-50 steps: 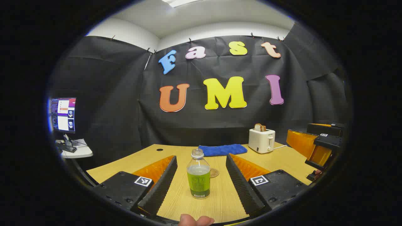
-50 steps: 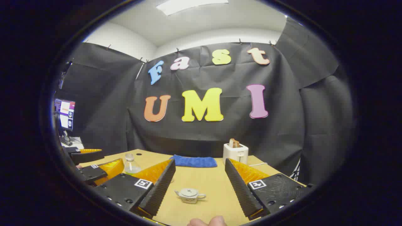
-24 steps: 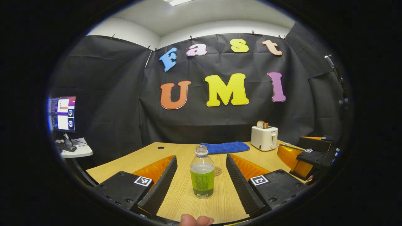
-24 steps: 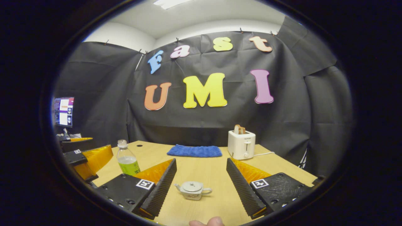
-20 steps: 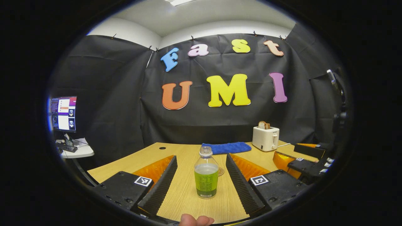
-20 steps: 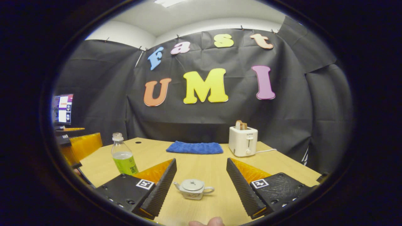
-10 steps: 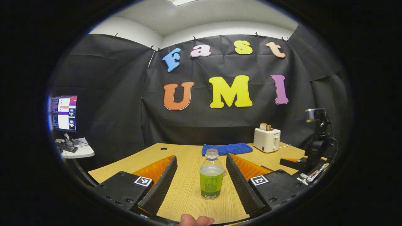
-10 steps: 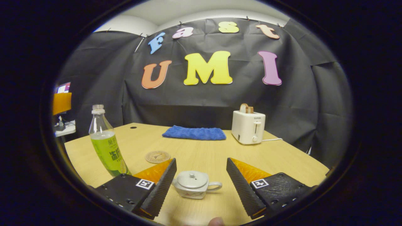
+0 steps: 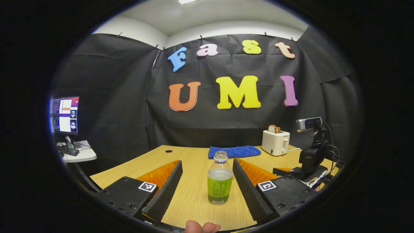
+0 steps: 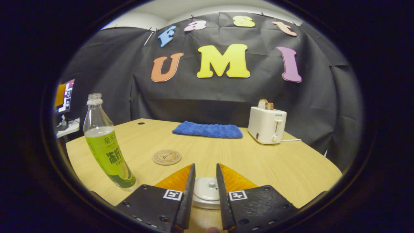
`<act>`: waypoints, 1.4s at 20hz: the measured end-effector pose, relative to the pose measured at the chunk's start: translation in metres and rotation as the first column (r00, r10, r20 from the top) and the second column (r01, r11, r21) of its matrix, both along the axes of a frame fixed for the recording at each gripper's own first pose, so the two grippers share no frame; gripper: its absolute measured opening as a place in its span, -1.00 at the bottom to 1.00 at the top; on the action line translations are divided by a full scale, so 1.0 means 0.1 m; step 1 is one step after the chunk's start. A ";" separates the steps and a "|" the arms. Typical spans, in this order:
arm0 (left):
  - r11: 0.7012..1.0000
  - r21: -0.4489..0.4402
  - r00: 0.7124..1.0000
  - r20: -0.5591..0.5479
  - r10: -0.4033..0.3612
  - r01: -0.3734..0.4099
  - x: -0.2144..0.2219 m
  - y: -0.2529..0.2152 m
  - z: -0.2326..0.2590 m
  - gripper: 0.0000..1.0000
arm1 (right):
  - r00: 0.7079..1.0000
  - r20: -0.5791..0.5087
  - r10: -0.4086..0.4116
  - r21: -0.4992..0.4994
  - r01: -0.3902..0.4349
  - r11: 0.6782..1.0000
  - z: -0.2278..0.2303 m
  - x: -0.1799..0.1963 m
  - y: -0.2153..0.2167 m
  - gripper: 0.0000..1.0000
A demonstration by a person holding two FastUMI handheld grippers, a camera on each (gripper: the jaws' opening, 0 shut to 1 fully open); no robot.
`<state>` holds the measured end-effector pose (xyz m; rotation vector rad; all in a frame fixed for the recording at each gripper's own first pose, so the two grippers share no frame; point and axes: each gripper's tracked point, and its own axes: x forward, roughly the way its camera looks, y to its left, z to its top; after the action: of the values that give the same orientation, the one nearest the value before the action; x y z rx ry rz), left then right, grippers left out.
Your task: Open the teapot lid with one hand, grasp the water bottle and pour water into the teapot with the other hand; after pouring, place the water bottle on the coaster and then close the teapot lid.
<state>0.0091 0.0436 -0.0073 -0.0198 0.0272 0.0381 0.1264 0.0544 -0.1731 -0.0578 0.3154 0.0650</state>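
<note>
Left gripper [image 9: 205, 189]: fingers spread wide over the wooden table [image 9: 194, 207], with the water bottle standing between them, nearer the right-hand finger; neither finger touches it.
Water bottle [image 9: 220, 179]: upright, cap off, roughly half full of green liquid; in the right gripper view it stands at the left [image 10: 105, 145], near the table's front edge.
Right gripper [image 10: 205, 194]: fingers drawn in narrow on either side of the teapot lid; whether the pads actually press on the lid I cannot tell.
Teapot [image 10: 207, 202]: small and white, sitting on the table between the right gripper's fingers, its body mostly hidden by them.
Teapot lid [image 10: 208, 189]: on the pot, its knob showing in the gap.
Coaster [image 10: 167, 157]: round, flat on the table, between the bottle and the teapot and a little behind them.
Background: blue cloth [image 10: 208, 129] folded at the table's far side, white toaster [image 10: 267, 125] with bread in it to its right.
Thumb [image 9: 202, 227]: a fingertip shows at the bottom edge of the left gripper view.
</note>
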 end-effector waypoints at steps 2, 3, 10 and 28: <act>1.000 -0.009 1.000 0.000 0.001 -0.001 0.00 0.03 -0.02 0.94 | 1.000 -0.014 -0.020 0.004 0.020 1.000 -0.04 0.01 -0.05 -0.58; 1.000 -0.013 1.000 0.000 0.001 -0.001 0.00 0.03 0.00 0.94 | 0.999 -0.029 -0.020 0.014 0.020 1.000 -0.08 0.02 -0.05 -0.64; 1.000 -0.019 1.000 -0.002 0.001 -0.001 0.01 0.03 -0.01 0.94 | 1.000 -0.022 -0.013 0.039 0.014 0.999 -0.04 0.04 -0.08 -0.96; 0.991 -0.106 0.973 -0.210 -0.098 0.077 0.21 -0.32 -1.10 0.95 | 0.998 0.058 0.034 0.077 -0.038 0.996 0.60 -0.27 -0.25 -0.96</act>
<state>0.0305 0.0114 -0.1173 -0.1120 0.2466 -0.0502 0.0997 0.0298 -0.1135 0.0118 0.2549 0.1108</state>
